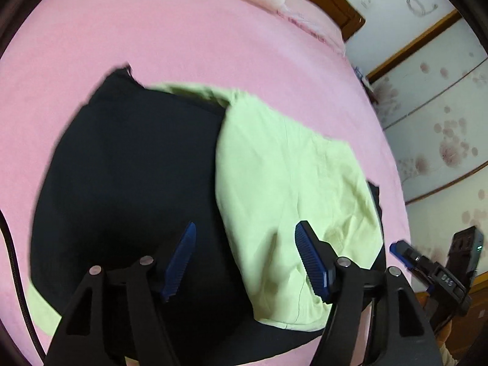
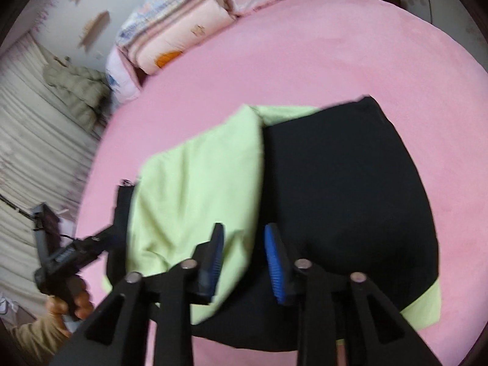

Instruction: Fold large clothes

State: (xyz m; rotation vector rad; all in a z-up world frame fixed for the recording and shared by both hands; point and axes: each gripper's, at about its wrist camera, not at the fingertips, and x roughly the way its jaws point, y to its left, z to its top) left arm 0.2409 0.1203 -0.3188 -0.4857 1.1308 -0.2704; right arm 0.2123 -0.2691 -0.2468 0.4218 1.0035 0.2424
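Below both parted grippers, seemingly untouched, lies the garment.

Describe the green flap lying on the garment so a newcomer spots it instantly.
Start at the pink bed sheet; on it lies a black garment. The green flap lies folded over one side, the only large pale, creased panel on the black.

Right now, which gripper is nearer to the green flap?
Probably left. The left gripper reaches the black edge beside the green flap; the right gripper is just off the garment.
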